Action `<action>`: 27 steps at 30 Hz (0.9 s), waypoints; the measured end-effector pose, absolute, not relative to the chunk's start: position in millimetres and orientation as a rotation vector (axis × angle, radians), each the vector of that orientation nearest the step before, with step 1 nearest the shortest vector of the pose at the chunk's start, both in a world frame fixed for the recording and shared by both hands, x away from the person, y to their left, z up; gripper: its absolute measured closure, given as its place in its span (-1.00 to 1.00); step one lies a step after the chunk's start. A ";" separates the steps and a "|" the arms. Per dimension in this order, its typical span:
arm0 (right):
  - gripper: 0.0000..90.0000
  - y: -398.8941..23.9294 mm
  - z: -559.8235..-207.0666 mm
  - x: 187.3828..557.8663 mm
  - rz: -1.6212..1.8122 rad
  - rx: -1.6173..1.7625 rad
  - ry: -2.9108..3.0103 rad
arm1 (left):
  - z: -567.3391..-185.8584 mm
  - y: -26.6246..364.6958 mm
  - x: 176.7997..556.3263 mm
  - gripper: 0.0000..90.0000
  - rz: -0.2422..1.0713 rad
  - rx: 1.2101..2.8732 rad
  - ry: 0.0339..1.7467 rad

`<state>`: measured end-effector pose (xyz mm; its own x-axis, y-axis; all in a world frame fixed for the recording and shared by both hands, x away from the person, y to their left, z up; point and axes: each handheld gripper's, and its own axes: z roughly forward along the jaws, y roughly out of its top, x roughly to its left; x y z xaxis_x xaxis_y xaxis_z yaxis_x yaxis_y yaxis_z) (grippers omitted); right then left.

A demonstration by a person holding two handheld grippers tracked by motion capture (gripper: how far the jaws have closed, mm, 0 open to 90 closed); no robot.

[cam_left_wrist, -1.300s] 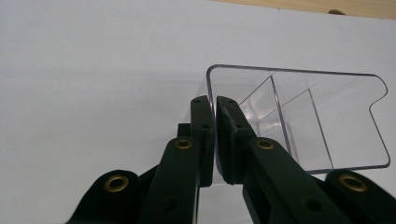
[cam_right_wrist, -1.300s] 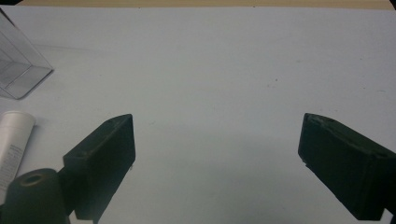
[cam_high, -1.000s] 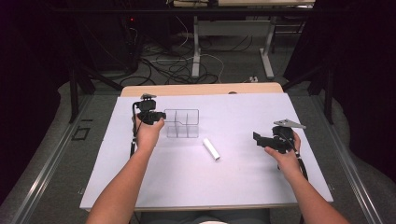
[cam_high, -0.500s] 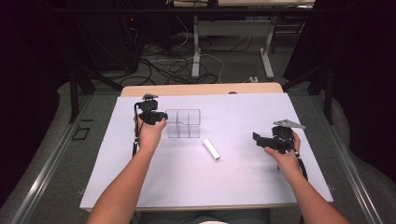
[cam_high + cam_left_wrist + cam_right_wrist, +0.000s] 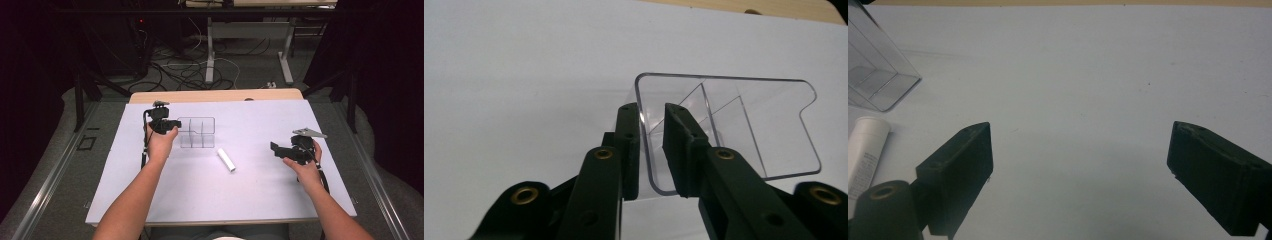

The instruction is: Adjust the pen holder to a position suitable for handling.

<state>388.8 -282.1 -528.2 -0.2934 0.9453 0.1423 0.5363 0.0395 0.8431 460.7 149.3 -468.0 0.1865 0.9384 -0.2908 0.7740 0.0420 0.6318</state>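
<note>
- Change since a second ago: the clear box point(image 5: 197, 133) sits slightly lower and nearer the left hand point(image 5: 161, 142) than before; the left gripper has stayed at its left end. The right gripper and white tube appear unmoved.
- Left gripper point(image 5: 651, 150): jaws drawn close together, one inside and one outside the box's near end wall, clamped on that clear wall.
- Clear box point(image 5: 729, 125): open-topped, with inner dividers, resting on the white table point(image 5: 260, 195), left of centre and towards the far side.
- Right gripper point(image 5: 1080, 170): jaws spread wide, holding nothing, with bare table between them; held in the right hand point(image 5: 302, 162) at the table's right side, well apart from the box.
- White tube point(image 5: 226, 160): lying flat on the table, between the two grippers, just in front of the box's right end, touching neither gripper.
</note>
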 end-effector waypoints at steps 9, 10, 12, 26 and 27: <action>-0.69 -280.7 -527.2 388.1 1.173 1.491 1.871 | -461.1 157.1 450.9 0.41 0.307 1.751 1.540; -0.68 -279.9 -526.9 387.8 1.178 1.501 1.870 | -461.1 157.6 450.0 0.37 0.314 1.740 1.536; -0.68 -279.3 -526.6 387.9 1.181 1.494 1.872 | -460.1 159.8 447.5 0.33 0.316 1.737 1.524; -0.67 -271.4 -521.7 385.8 1.184 1.446 1.911 | -465.8 171.4 424.3 -0.01 0.296 1.686 1.388; -0.67 -270.7 -521.3 385.7 1.176 1.442 1.918 | -465.3 172.7 421.7 -0.05 0.299 1.684 1.376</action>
<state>385.7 -270.7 -521.3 -0.3409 0.9318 0.1248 0.5337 0.0825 0.8416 421.7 172.7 -465.3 0.3478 0.8727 -0.3427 0.6515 0.0379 0.7577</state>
